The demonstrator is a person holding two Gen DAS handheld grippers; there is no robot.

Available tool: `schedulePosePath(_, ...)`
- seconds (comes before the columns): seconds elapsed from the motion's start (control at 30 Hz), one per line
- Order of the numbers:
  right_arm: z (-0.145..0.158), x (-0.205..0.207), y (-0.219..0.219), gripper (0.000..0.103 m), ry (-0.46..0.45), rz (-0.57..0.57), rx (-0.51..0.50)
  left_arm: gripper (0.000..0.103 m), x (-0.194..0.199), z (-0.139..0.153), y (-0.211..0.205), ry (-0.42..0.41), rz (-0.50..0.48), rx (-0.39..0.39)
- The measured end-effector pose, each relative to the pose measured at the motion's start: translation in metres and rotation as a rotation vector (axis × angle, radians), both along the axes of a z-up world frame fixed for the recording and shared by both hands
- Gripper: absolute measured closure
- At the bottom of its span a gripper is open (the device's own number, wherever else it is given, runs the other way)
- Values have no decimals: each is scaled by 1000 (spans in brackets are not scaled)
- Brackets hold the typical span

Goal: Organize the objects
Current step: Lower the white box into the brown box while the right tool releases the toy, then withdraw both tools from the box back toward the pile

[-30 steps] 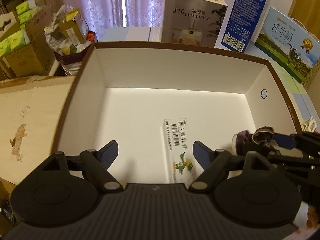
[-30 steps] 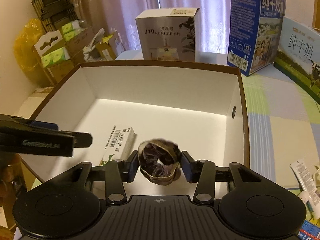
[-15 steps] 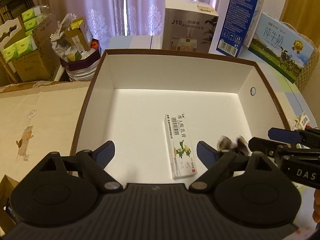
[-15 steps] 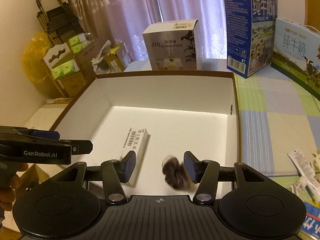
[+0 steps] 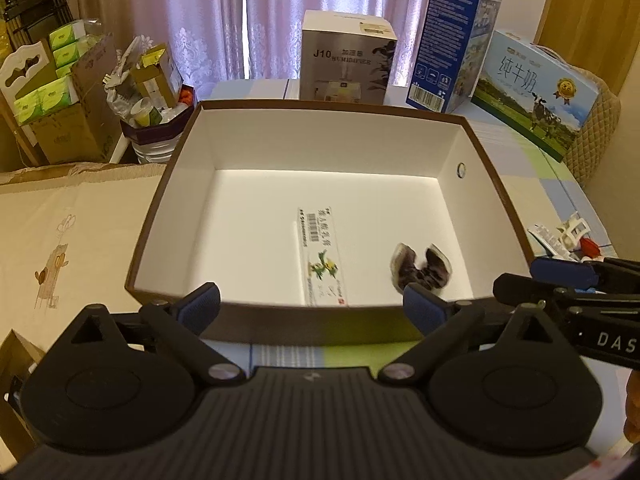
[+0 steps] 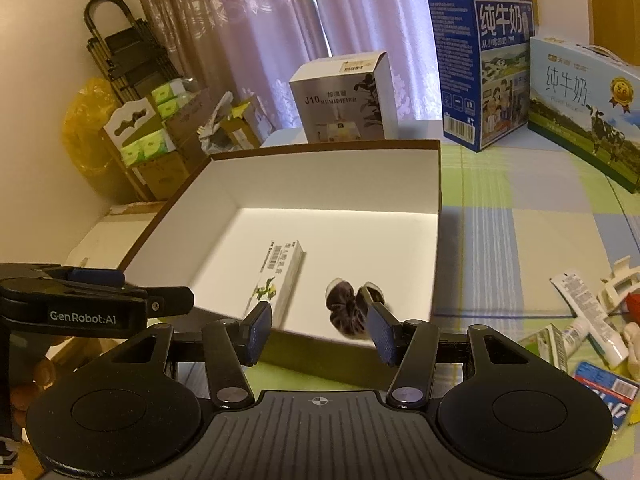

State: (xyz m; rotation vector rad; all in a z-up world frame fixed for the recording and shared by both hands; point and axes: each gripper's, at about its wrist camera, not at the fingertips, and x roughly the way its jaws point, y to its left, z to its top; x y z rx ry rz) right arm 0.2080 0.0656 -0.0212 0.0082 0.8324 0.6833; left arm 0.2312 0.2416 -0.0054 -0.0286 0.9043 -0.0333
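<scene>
Scrunchie (image 6: 352,308) blurred, partly behind right claw (image 6: 320,330)

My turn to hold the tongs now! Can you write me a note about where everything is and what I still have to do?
Left tongs: open, holding nothing, just in front of the box's near wall.
Right tongs: open, holding nothing, at the same wall.
In the brown box: a long white carton and a dark scrunchie, lying side by side, not touching.
Left to do: the tubes, a white clip and other bits on the checked cloth to the box's right.
</scene>
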Motion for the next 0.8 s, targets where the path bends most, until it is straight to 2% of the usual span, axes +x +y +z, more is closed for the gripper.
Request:
schedulePosePath(0.37, 7, -22, -54, 52, 8, 62, 5, 1, -39, 4, -43, 0, 32, -4)
schedulePosePath(0.8, 5, -37, -136, 52, 58, 35, 3, 1, -68, -6, -107, 36, -23, -38)
